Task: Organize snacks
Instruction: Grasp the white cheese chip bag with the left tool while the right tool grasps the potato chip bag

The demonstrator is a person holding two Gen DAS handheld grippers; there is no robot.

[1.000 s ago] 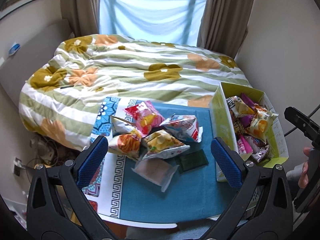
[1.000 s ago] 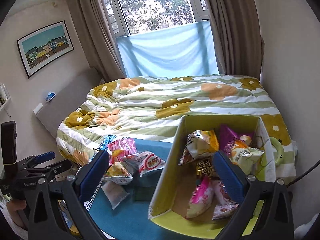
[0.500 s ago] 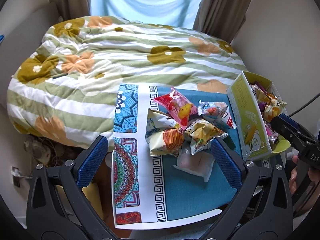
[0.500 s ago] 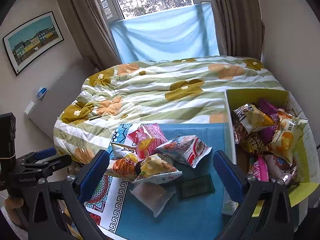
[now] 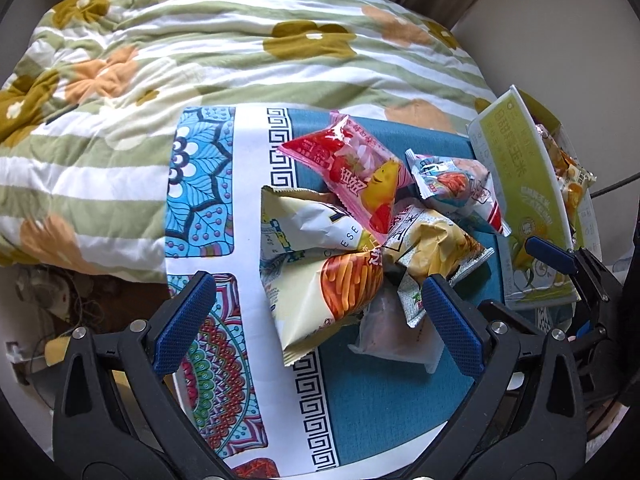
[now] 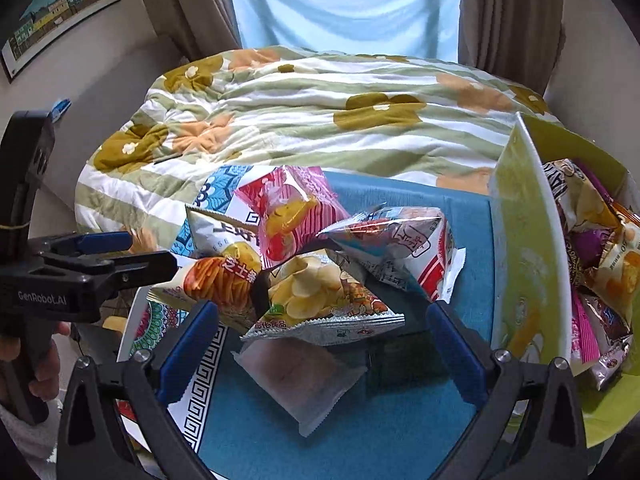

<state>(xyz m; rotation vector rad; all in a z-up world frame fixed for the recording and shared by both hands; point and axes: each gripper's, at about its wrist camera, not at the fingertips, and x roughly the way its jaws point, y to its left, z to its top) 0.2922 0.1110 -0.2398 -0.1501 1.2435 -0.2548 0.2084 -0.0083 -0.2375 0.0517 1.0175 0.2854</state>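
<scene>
"CHEESE" is partly read on the cheese-stick bag (image 5: 316,276) amid the snack pile (image 6: 312,264); "GenRobot.AI" is printed on the left gripper (image 5: 316,320). Both grippers, the right gripper (image 6: 320,340) included, are held wide open, empty, above the pile; the box (image 6: 524,264) stands at three o'clock.

Home bedroom. Bed with a green-striped, flower-print quilt (image 6: 320,112) fills the middle. Curtains (image 6: 508,16) frame a window (image 6: 344,4) behind it. Framed picture (image 6: 56,12) on the wall. Small table with patterned cloth (image 5: 208,184) stands against the bed.

"GenRobot.AI" on left claw (image 6: 132,248), "CHEESE" on snack bag (image 5: 304,232)
</scene>
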